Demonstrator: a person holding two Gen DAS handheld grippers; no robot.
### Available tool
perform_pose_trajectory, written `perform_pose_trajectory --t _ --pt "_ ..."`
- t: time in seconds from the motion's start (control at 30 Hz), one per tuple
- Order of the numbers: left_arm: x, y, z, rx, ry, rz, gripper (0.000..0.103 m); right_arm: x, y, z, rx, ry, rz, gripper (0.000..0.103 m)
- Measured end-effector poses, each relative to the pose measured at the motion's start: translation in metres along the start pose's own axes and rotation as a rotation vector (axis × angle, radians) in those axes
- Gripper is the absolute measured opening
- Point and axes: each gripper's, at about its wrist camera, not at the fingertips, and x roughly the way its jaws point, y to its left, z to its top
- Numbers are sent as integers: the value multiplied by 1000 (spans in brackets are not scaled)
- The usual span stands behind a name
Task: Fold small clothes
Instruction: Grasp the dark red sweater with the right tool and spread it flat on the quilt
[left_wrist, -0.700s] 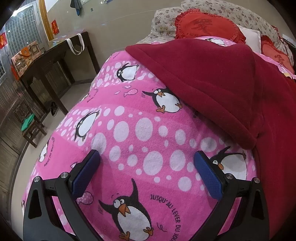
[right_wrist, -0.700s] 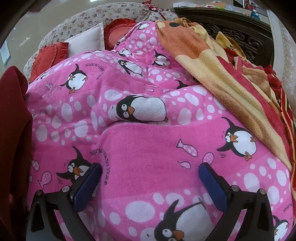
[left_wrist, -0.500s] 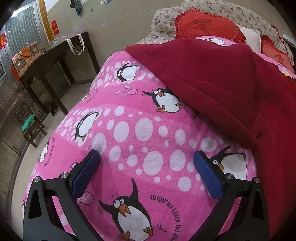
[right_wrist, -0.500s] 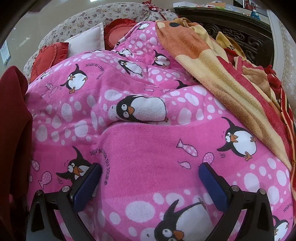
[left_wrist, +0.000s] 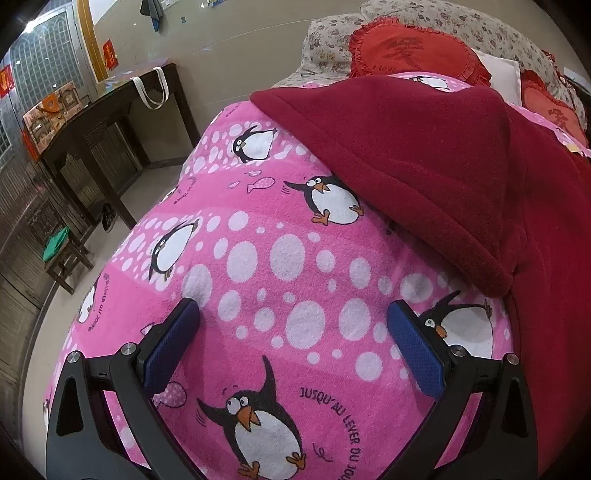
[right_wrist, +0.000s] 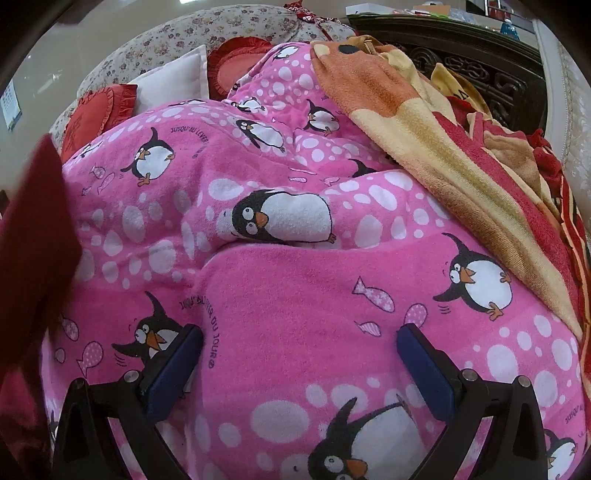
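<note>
A dark red fleece garment (left_wrist: 424, 155) lies spread on a pink penguin-print blanket (left_wrist: 280, 258), its folded edge running down to the right. It also shows at the left edge of the right wrist view (right_wrist: 33, 236). My left gripper (left_wrist: 293, 314) is open and empty, low over the blanket, just left of the garment's lower corner. My right gripper (right_wrist: 300, 334) is open and empty over bare pink blanket (right_wrist: 295, 288), to the right of the garment.
An orange, yellow and red towel (right_wrist: 443, 147) lies heaped at the right. Red heart cushions (left_wrist: 413, 51) and a white pillow (right_wrist: 173, 81) lean on a floral sofa back (right_wrist: 184, 33). A dark wooden table (left_wrist: 96, 122) and a stool (left_wrist: 62, 254) stand left.
</note>
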Motion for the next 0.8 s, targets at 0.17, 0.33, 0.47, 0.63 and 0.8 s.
perform_pose_trajectory --t 0.17,0.33,0.47,0.63,0.8 --pt "0 0 0 1 0 2 102 0 0 0 1 0 1 103" --pt "-1 2 0 3 15 -5 102 0 1 0 -1 1 -1 103" --pt "-10 4 0 20 70 -29 102 0 2 0 -1 0 0 103" --pt "-45 11 -5 -34 82 -83 102 0 3 0 -1 -1 -2 103" --pt "-79 0 -7 -6 49 -91 102 -2 7 -3 -2 0 -5 103"
